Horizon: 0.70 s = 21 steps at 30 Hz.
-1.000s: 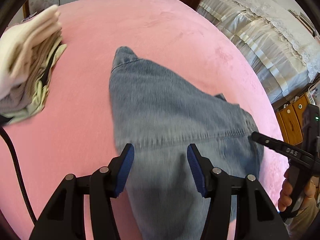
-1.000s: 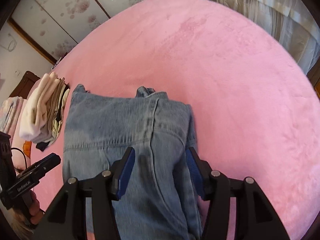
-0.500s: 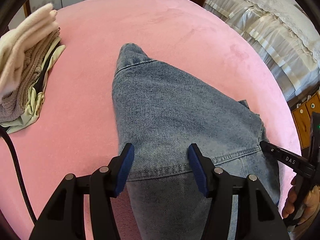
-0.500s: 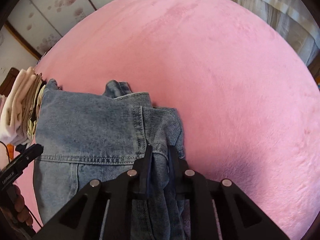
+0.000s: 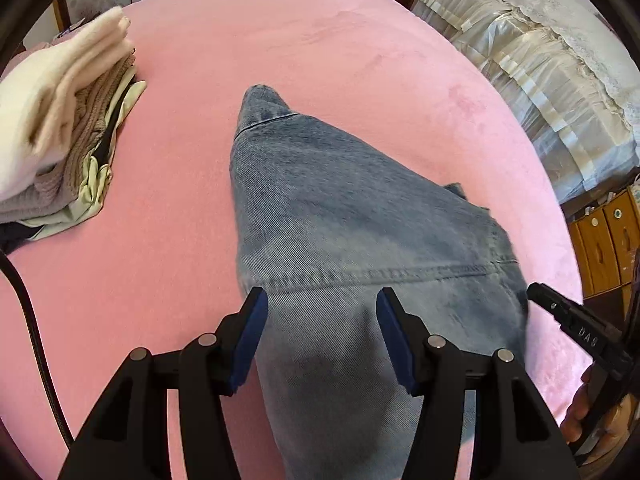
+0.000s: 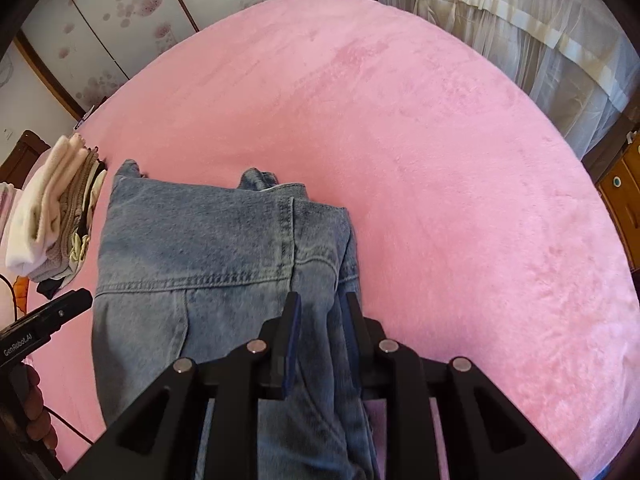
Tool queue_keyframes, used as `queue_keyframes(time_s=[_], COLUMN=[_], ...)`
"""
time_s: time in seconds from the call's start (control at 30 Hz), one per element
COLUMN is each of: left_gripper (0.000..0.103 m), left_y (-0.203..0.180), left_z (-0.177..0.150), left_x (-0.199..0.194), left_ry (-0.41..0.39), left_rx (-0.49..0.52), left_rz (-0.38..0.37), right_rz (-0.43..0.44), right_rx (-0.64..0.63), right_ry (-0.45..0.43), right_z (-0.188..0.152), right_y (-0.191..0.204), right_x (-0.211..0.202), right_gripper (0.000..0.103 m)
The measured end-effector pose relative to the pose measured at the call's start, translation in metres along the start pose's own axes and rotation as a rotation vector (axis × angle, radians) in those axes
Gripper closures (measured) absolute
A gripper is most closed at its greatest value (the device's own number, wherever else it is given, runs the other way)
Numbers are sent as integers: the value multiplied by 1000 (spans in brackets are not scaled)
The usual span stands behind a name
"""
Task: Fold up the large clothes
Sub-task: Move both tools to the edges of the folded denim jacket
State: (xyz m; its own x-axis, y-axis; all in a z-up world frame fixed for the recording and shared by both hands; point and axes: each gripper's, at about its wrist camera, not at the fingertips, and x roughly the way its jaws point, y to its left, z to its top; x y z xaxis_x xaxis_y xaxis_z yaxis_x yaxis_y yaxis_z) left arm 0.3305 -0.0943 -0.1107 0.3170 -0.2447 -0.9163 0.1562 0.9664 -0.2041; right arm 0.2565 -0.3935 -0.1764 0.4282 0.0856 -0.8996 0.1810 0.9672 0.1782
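Note:
Blue denim jeans [image 5: 340, 208] lie folded on the pink bed cover [image 5: 280, 40], one corner pointing away from me. My left gripper [image 5: 318, 312] hovers open above the near part of the jeans, with denim spanning the gap under its blue pads. In the right wrist view the jeans [image 6: 200, 248] show a stitched seam and a bunched right edge. My right gripper [image 6: 320, 312] has that bunched fold between its narrow jaws, which are opening slightly while the pads still touch it. Each gripper's tip shows in the other view: the right gripper [image 5: 560, 316], the left gripper [image 6: 52, 316].
A stack of folded clothes [image 5: 60, 148] sits left of the jeans, also seen as the stack [image 6: 52, 216]. A black cable [image 5: 28, 320] runs along the left. A cream ruffled bed [image 5: 540, 80] and a wooden cabinet [image 5: 604, 248] stand at the right. Pink cover [image 6: 440, 160] stretches beyond.
The right gripper, open over the jeans a second ago, clamped the right fold and now stands a little wider. The left gripper stayed open; the jeans shifted slightly in both views.

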Motion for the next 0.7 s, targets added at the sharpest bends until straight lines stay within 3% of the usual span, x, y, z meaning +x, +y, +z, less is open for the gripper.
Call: queue_keyframes(time_s=[0.2, 0.37, 0.7], left_gripper=[48, 48, 44], left_y=[-7, -8, -6], left_z=[-15, -34, -72], left_x=[-31, -58, -95], left_ry=[-28, -64, -87], left_rx=[-11, -44, -91], left_rz=[7, 3, -4], right_rz=[7, 30, 38], right_rx=[-45, -88, -139], right_ry=[-27, -39, -82], right_z=[-23, -38, -60], right_y=[11, 24, 38], right_x=[-34, -54, -94], right_gripper=[80, 70, 68])
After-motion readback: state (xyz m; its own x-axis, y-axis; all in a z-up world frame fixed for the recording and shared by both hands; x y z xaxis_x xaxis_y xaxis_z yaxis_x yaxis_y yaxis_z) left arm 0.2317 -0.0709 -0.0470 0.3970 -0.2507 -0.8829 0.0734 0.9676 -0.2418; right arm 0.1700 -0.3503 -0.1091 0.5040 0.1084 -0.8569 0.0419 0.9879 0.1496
